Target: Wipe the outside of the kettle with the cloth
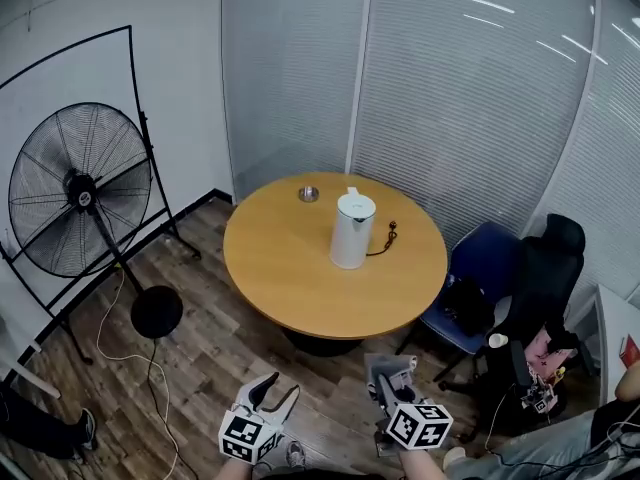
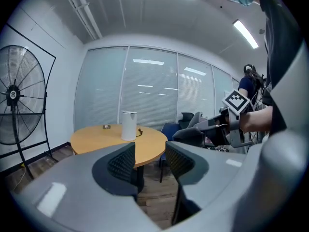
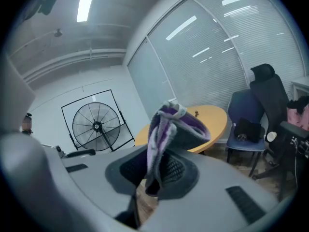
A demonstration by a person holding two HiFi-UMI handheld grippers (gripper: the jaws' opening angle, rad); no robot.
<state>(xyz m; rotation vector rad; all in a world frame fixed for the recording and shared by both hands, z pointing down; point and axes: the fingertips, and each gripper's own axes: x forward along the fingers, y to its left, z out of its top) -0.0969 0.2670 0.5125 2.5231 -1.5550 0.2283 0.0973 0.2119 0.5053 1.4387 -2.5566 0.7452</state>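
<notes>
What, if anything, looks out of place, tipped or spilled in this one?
Nothing stands out. The kettle stands upright on the round table, with no spill visible around it. The cloth is clamped in the right gripper, and the left gripper is open and empty.

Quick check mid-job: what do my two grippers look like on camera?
The left gripper and right gripper match: light grey moulded bodies with smooth, rounded jaws and dark, ribbed pads. Each carries a cube printed with black-and-white square markers.
</notes>
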